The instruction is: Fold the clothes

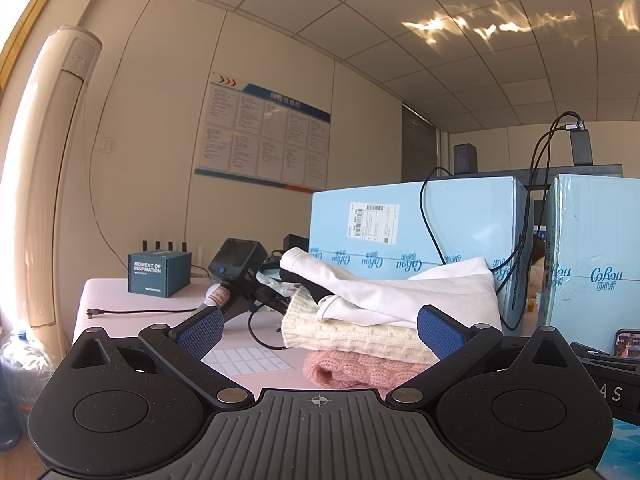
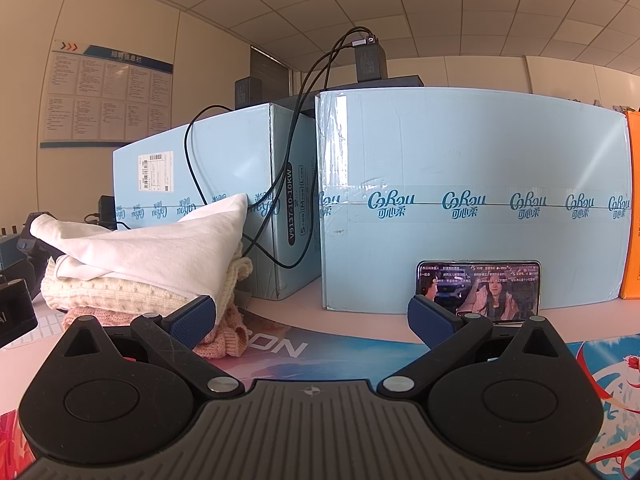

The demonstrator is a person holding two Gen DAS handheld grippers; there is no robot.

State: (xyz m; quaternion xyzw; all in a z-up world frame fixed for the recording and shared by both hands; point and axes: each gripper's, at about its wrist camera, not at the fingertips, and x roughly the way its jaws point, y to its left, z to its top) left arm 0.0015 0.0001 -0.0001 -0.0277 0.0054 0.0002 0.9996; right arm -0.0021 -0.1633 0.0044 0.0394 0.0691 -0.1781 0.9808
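Observation:
A stack of folded clothes rests on the table: a pink knit (image 1: 352,368) at the bottom, a cream knit (image 1: 352,332) over it, and a white garment (image 1: 408,288) loosely on top. My left gripper (image 1: 320,334) is open just in front of the stack, its blue pads (image 1: 202,330) empty. In the right wrist view the same stack sits at the left, with the white garment (image 2: 152,248), cream knit (image 2: 120,292) and pink knit (image 2: 224,336). My right gripper (image 2: 312,320) is open and empty, to the right of the stack.
Two light blue cartons (image 2: 472,200) (image 1: 420,224) stand behind the clothes with black cables (image 2: 296,128) hanging over them. A phone (image 2: 478,290) leans on the right carton. A dark box (image 1: 158,274), a handheld device (image 1: 236,268) and a label sheet (image 1: 248,360) lie left.

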